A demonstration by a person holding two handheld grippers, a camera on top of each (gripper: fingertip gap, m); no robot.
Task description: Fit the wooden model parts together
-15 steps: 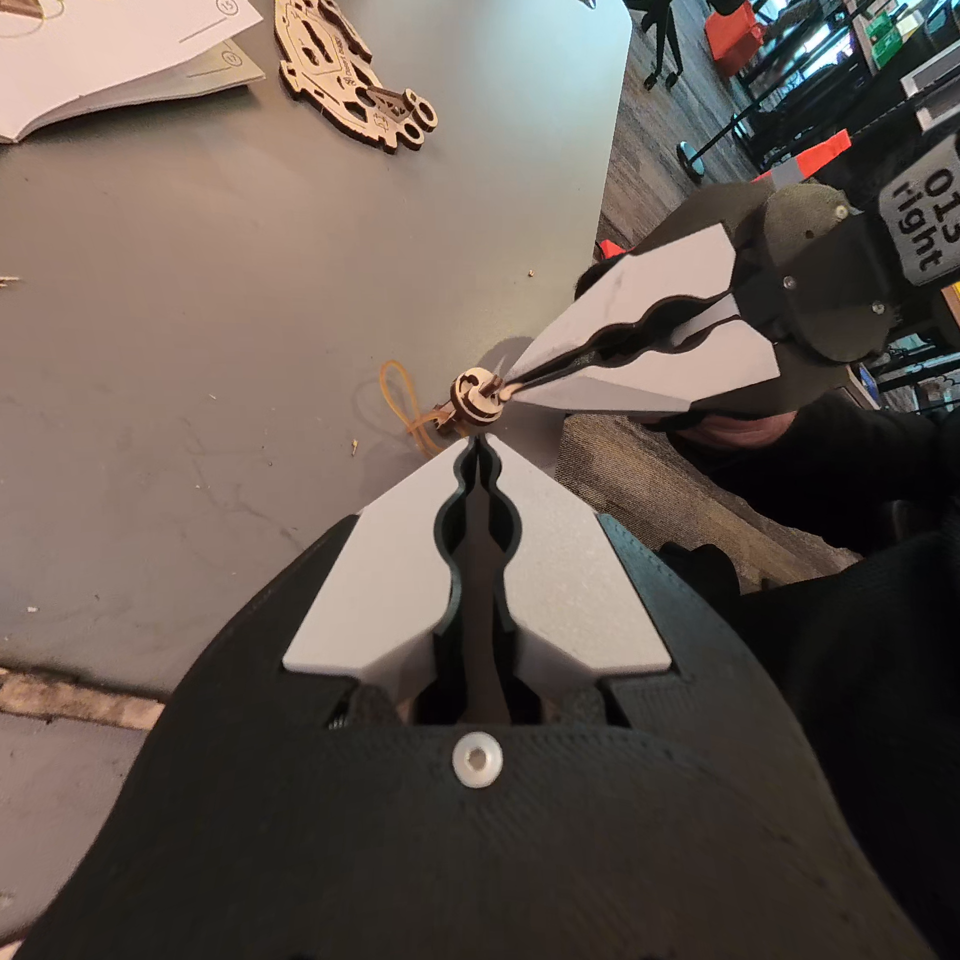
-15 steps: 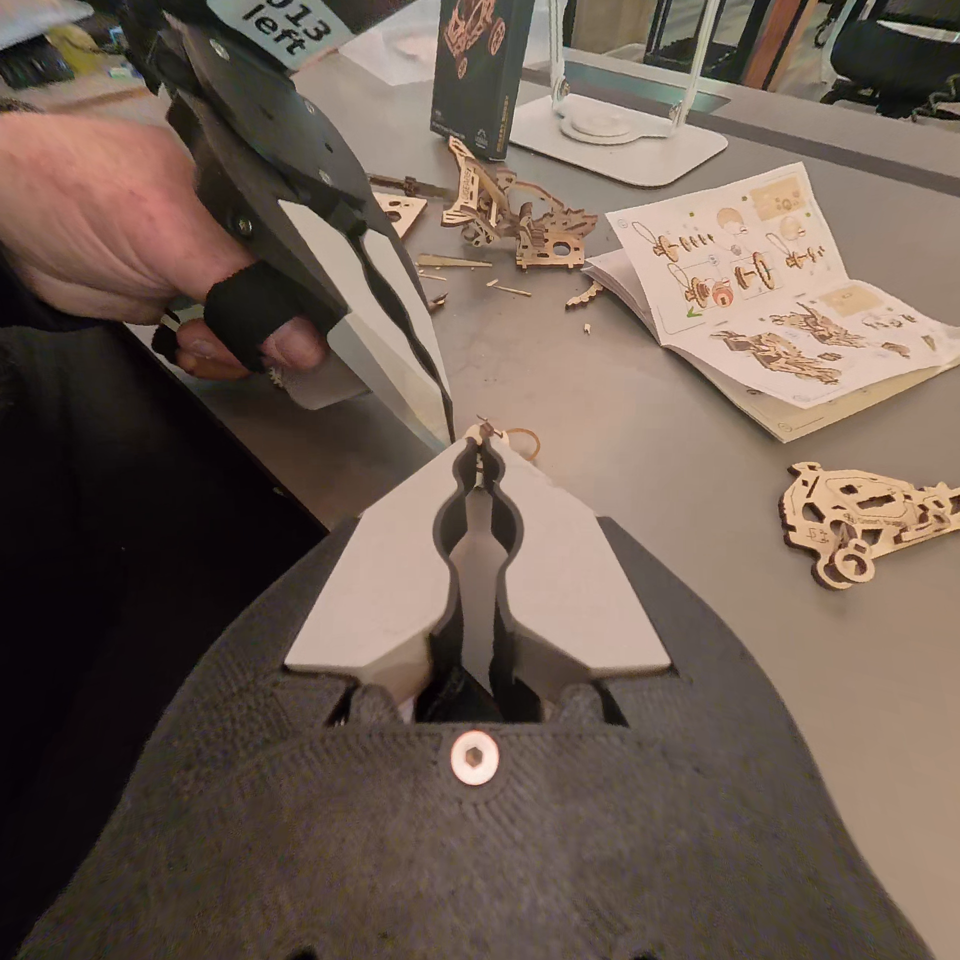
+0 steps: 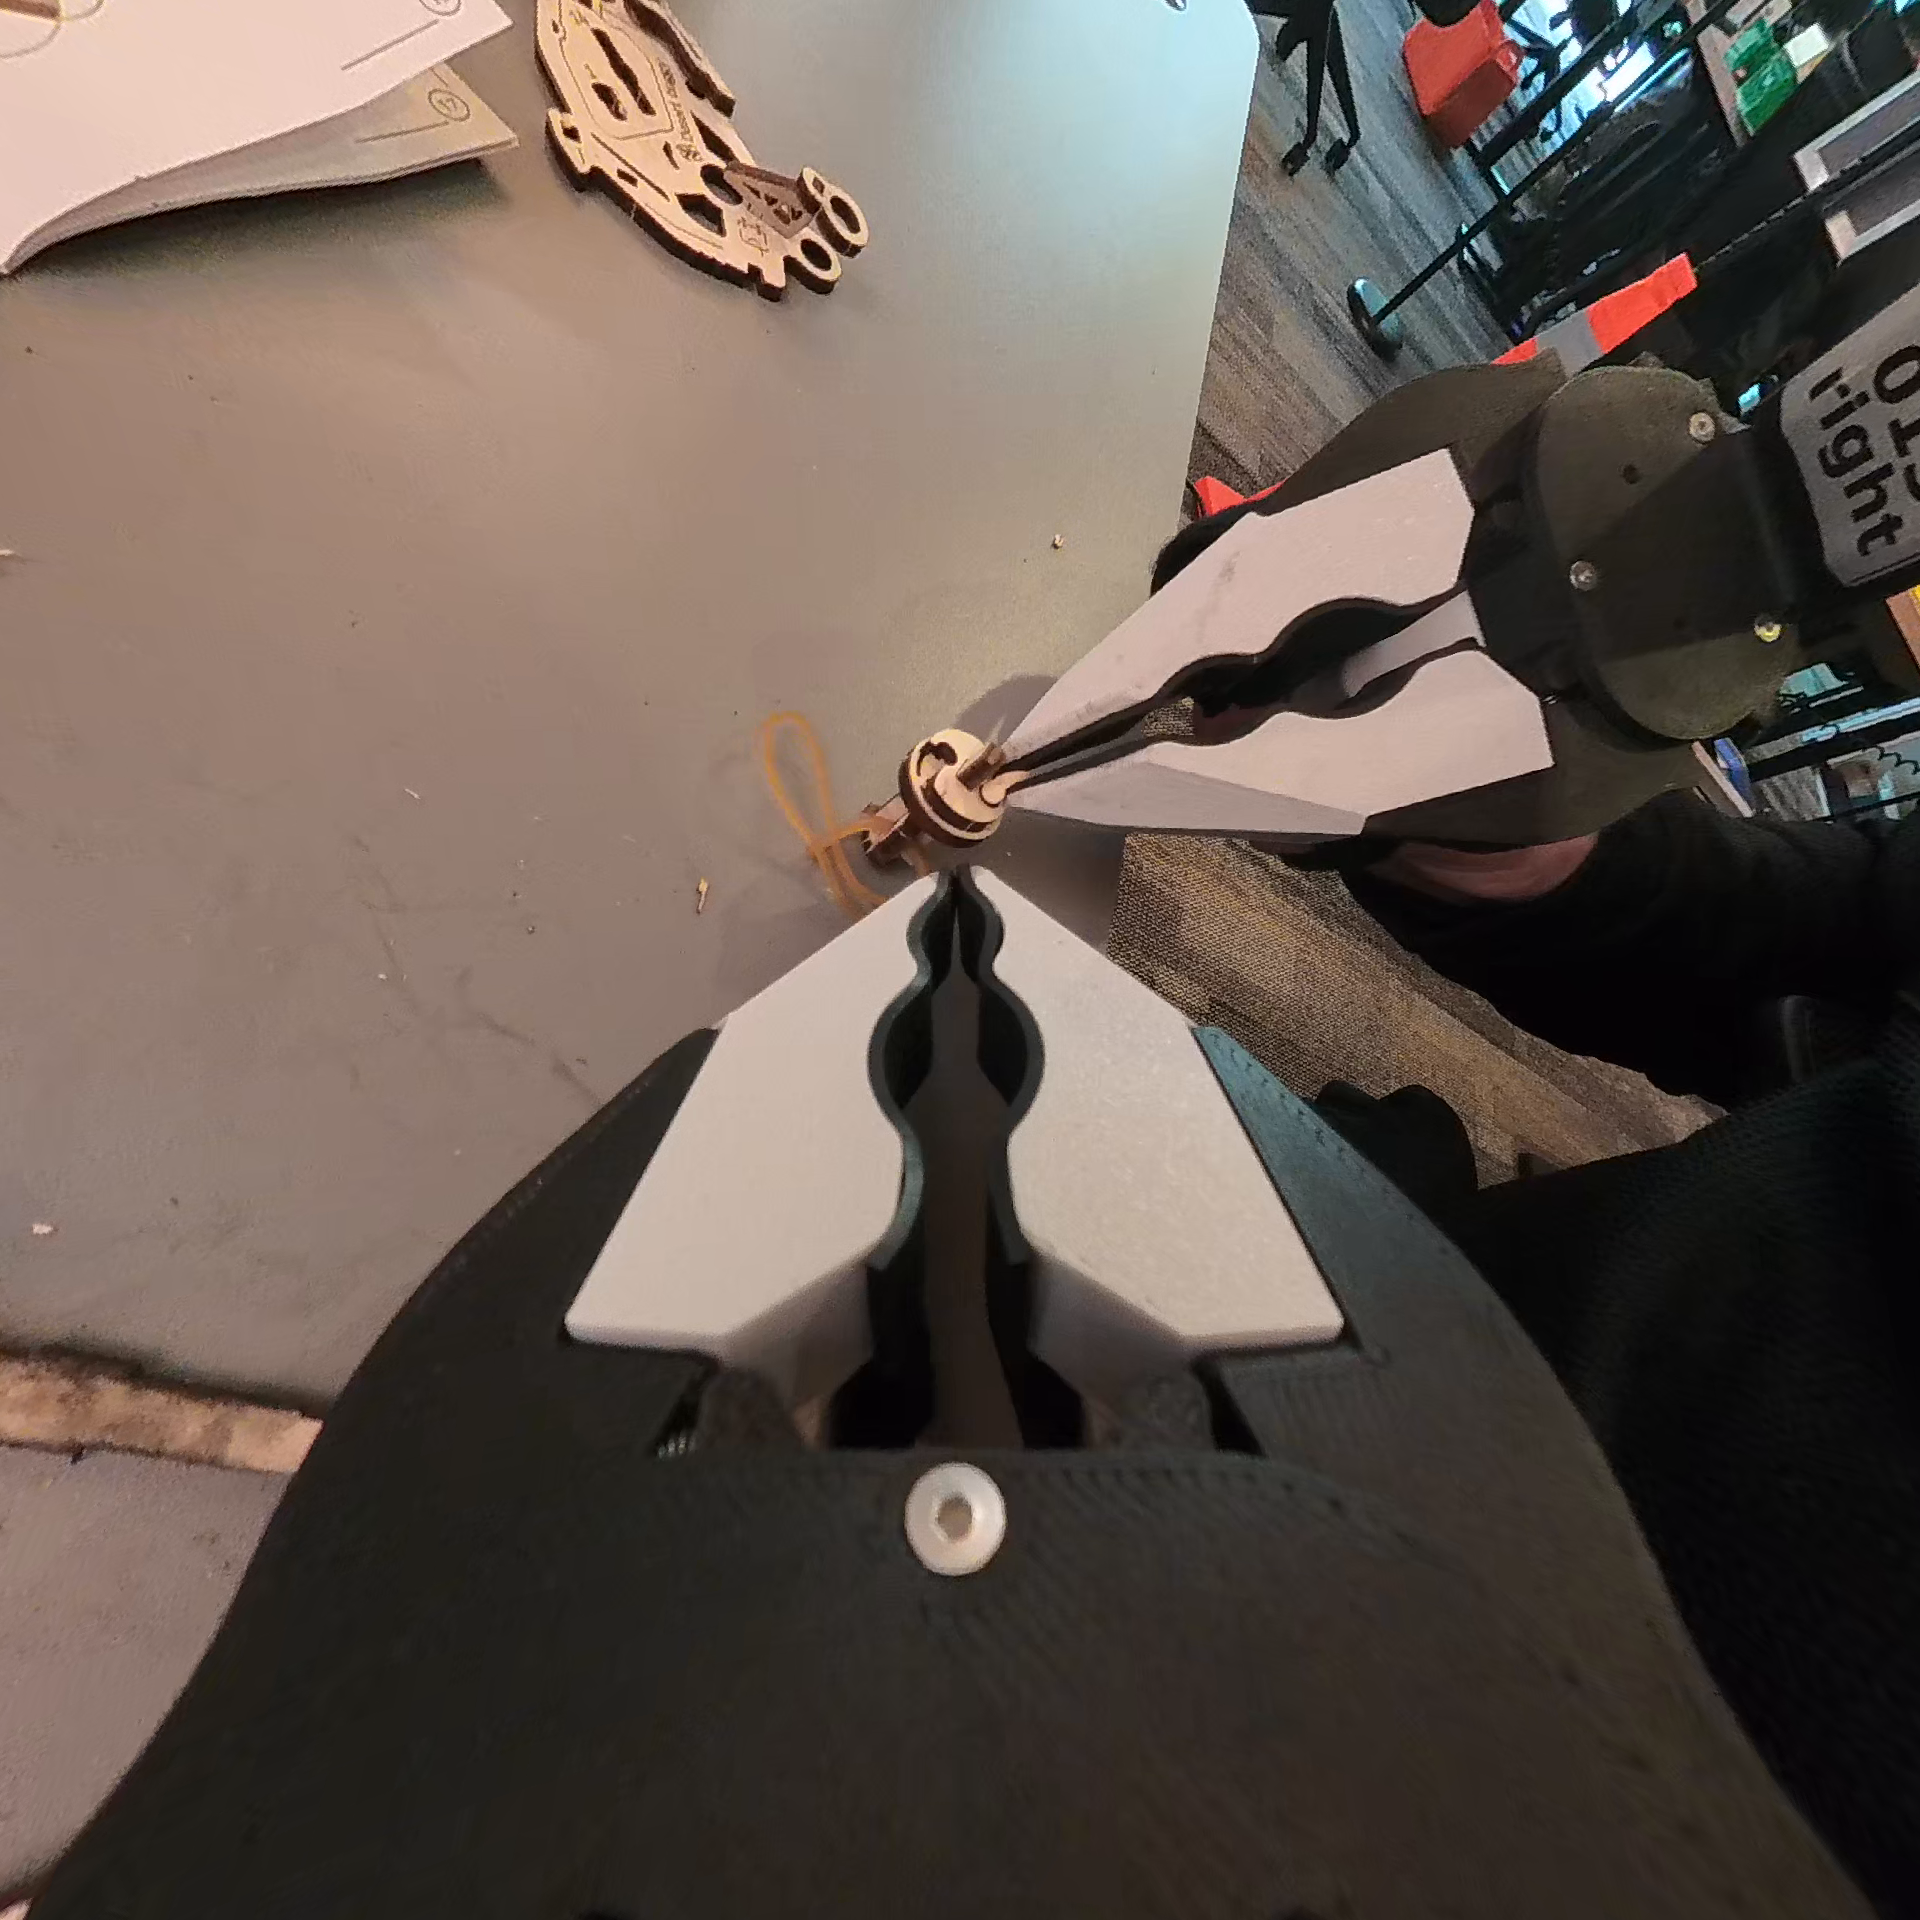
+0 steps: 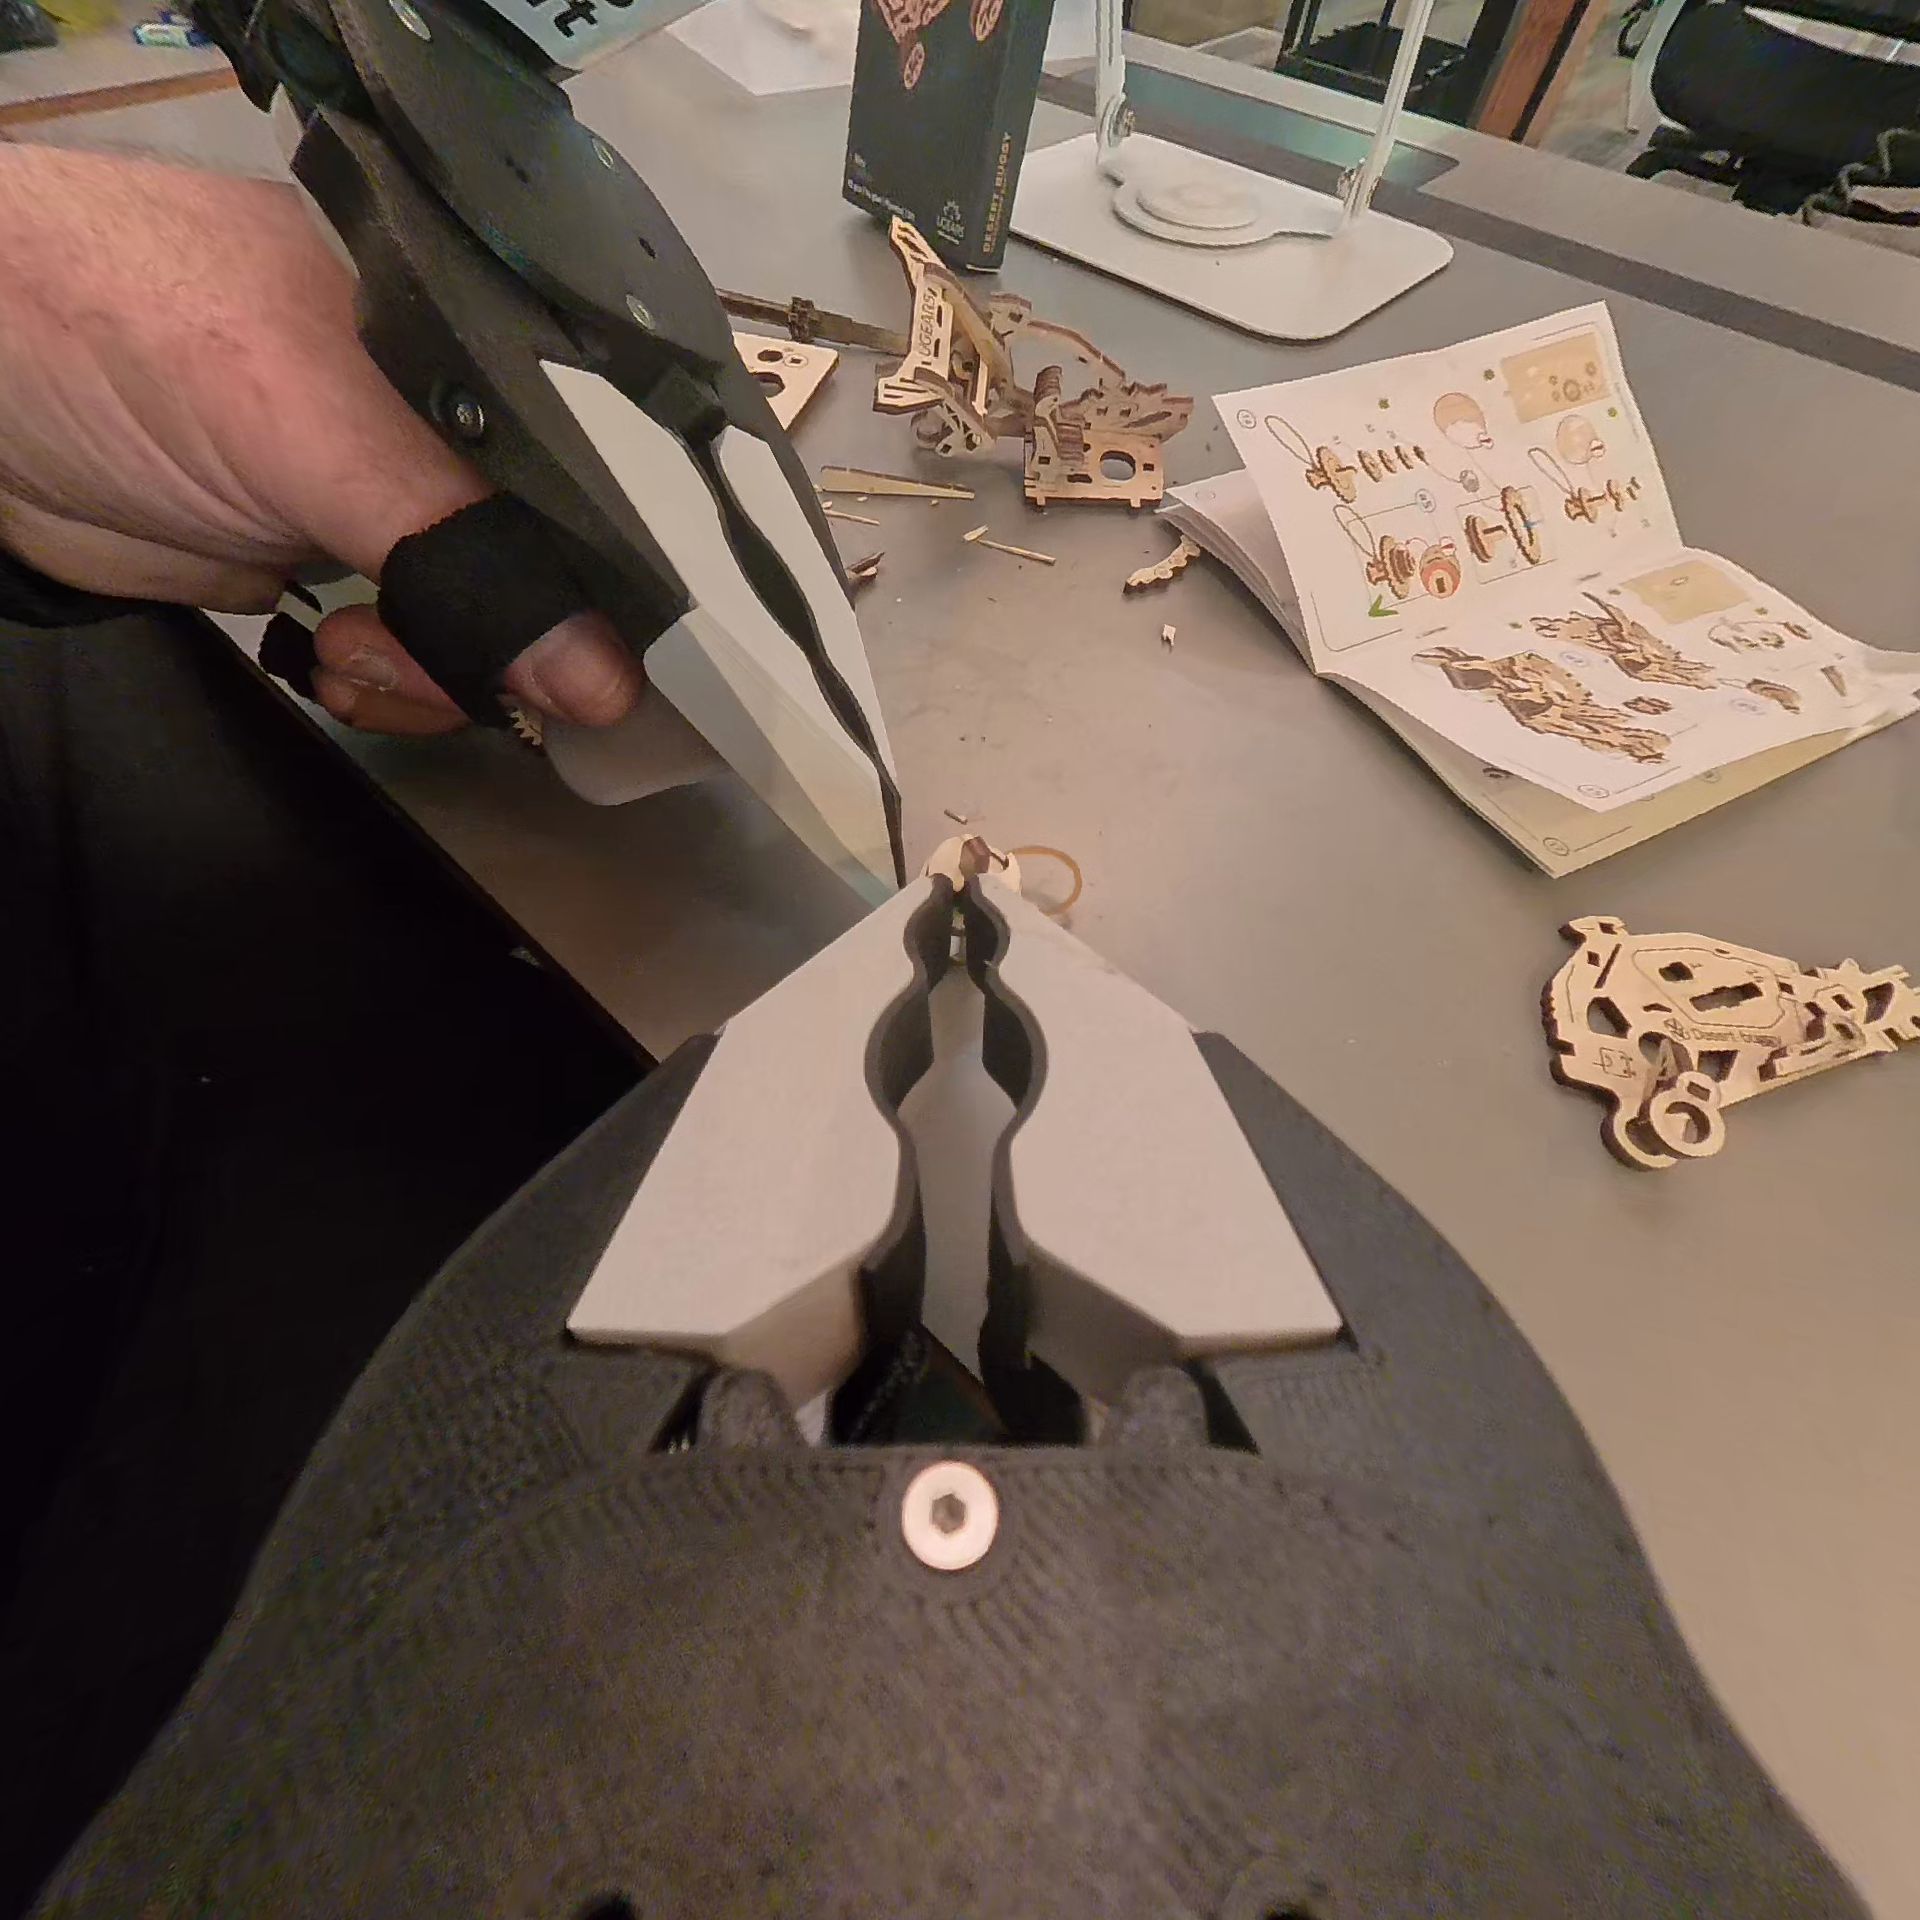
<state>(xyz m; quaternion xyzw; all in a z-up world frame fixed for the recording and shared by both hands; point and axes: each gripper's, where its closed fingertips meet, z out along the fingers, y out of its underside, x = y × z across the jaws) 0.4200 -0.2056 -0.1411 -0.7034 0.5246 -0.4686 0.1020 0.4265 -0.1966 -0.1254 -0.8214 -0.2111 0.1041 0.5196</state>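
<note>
Over the grey table (image 3: 416,623), right tongs (image 3: 992,769) clamp the wooden wheel assembly (image 3: 940,795); left tongs (image 3: 956,883), pressed together, sit just beside it.

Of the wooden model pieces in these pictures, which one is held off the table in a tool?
The small round wooden disc assembly, gripped at the tips of the right tool. The flat car-shaped wooden panel and the half-built wooden frame lie on the grey table.

Grey table (image 3: 436,644), wood-look floor (image 3: 1288,301), black shelving (image 3: 1662,125) beyond.
</note>
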